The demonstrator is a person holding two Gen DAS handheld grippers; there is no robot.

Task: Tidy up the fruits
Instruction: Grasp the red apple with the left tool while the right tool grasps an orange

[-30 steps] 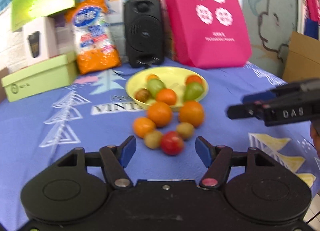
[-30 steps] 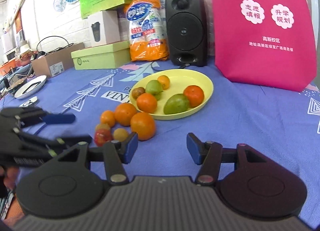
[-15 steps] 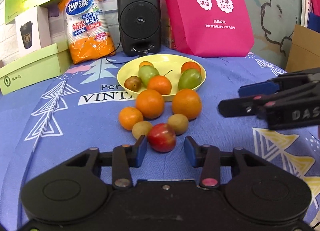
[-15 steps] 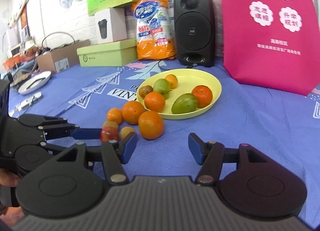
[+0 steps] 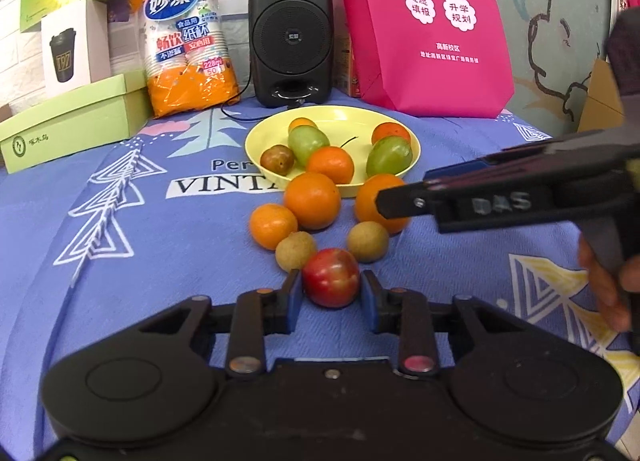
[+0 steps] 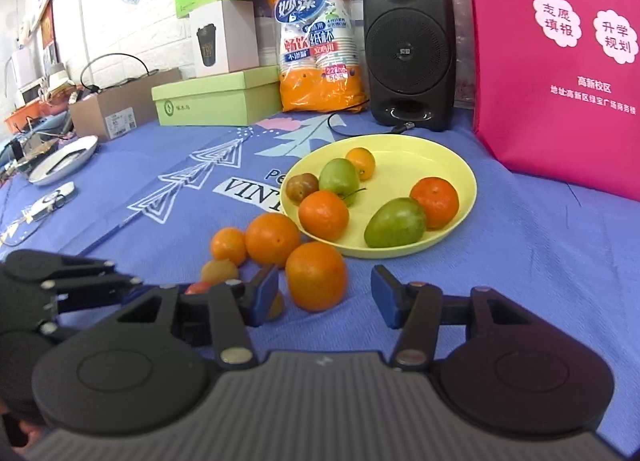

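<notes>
A red fruit [image 5: 331, 277] lies on the blue cloth between my left gripper's [image 5: 331, 297] blue pads, which touch both its sides as the jaws close. Around it lie two small tan fruits [image 5: 296, 251] and three oranges. My right gripper [image 6: 325, 293] has the nearest orange [image 6: 316, 281] between its closing jaws, with a gap at the right pad. In the left wrist view, that right gripper [image 5: 402, 192] reaches in from the right across the same orange [image 5: 370, 217]. The yellow plate [image 6: 420, 157] behind holds several fruits.
A black speaker [image 5: 290, 33], a pink bag [image 5: 424, 61], an orange pack of paper cups [image 5: 188, 49] and green boxes [image 5: 72, 121] line the back. A silver dish [image 6: 66, 159] and a cardboard box [image 6: 120, 105] sit far left. A person's hand [image 5: 608, 293] holds the right gripper.
My left gripper moved up to the red fruit and its jaws narrowed onto it. The right gripper came forward and left, bringing the nearest orange between its jaws.
</notes>
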